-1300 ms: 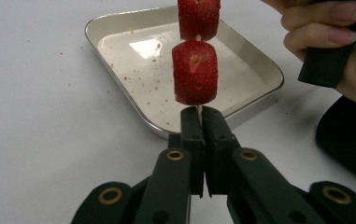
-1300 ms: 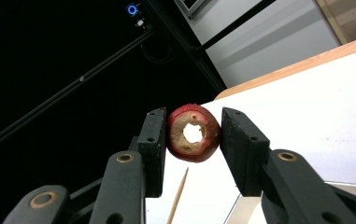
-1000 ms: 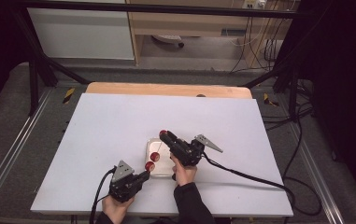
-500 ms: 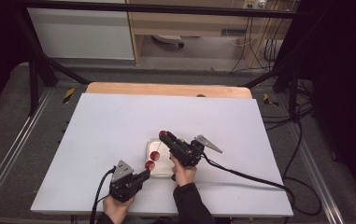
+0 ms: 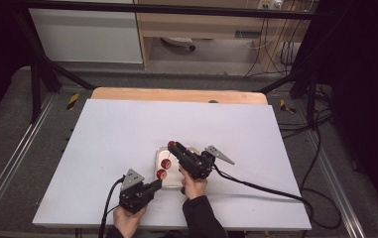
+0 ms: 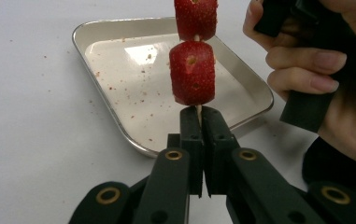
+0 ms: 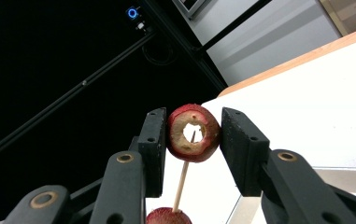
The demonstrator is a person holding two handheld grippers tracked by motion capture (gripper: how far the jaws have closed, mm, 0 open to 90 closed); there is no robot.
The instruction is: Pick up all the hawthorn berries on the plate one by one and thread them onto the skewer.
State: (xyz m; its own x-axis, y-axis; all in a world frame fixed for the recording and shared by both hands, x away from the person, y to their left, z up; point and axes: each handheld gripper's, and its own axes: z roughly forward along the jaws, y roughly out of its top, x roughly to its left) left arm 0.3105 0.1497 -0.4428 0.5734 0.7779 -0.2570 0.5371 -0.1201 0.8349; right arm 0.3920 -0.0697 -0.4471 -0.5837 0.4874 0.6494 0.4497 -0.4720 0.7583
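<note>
The left gripper (image 6: 199, 112) is pinched tight on the bottom end of a thin wooden stick (image 6: 198, 108); two red fruit pieces sit on that stick, and the lower fruit (image 6: 192, 72) is just above the jaws; the next fruit (image 6: 195, 17) is at twelve o'clock from it, touching it.

In the right gripper view, the right gripper (image 7: 193, 135) has its jaws around the top fruit (image 7: 193, 132); this one has a hole cut through its middle, and the tip of the stick shows inside the hole; the left jaw touches the fruit, and the right jaw is just beside it.

A small metal tray (image 6: 105, 35) with red crumbs lies on the white table (image 5: 112, 134) behind the stick; from above, the tray (image 5: 159, 151) is near the table's six o'clock edge; the person's right hand (image 6: 327, 74) is at three o'clock from the stick.
</note>
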